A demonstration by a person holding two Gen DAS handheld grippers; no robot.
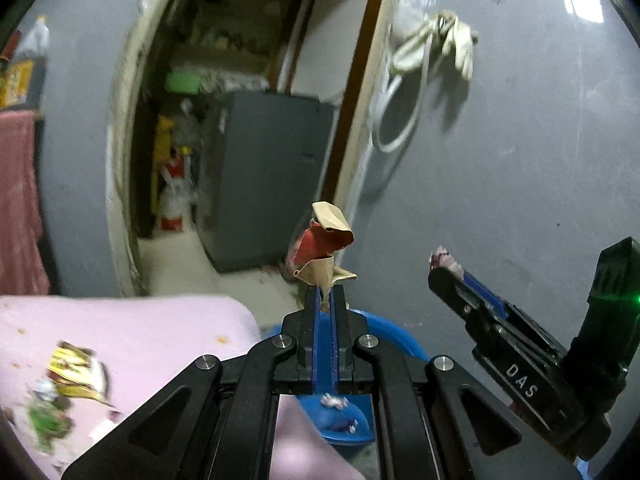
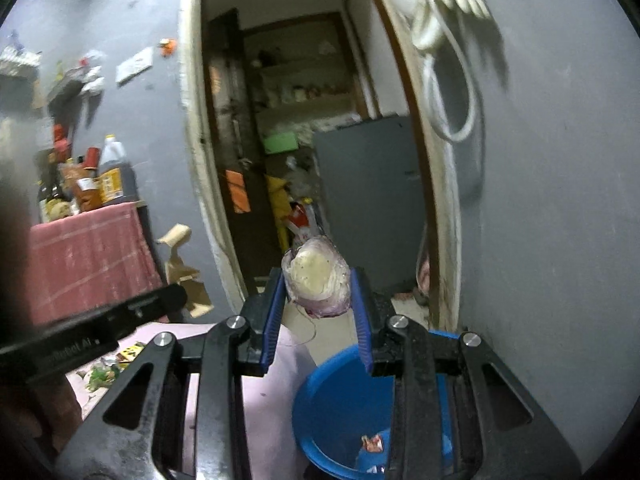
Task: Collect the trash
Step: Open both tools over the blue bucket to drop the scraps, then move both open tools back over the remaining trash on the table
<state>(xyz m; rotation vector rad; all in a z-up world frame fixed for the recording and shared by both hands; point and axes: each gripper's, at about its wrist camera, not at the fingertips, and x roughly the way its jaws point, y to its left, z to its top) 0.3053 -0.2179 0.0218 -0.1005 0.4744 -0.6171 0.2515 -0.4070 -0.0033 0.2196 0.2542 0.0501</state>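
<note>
My left gripper (image 1: 327,294) is shut on a crumpled brown and red paper wrapper (image 1: 326,246), which sticks up past its fingertips. Below it is a blue bin (image 1: 394,330) with a few scraps inside. My right gripper (image 2: 318,286) is shut on a crumpled clear plastic bag (image 2: 316,280) with something whitish in it. It hangs above the blue bin (image 2: 340,396), which stands by the grey wall. In the right wrist view the left gripper (image 2: 176,300) shows at the left with its brown paper (image 2: 180,268). More wrappers (image 1: 72,376) lie on the pink cloth (image 1: 160,320).
An open doorway ahead leads to a grey cabinet (image 2: 368,200) and cluttered shelves. A red cloth (image 2: 88,256) at the left covers a stand with bottles (image 2: 112,176). White gloves and a hose (image 1: 436,44) hang on the grey wall to the right.
</note>
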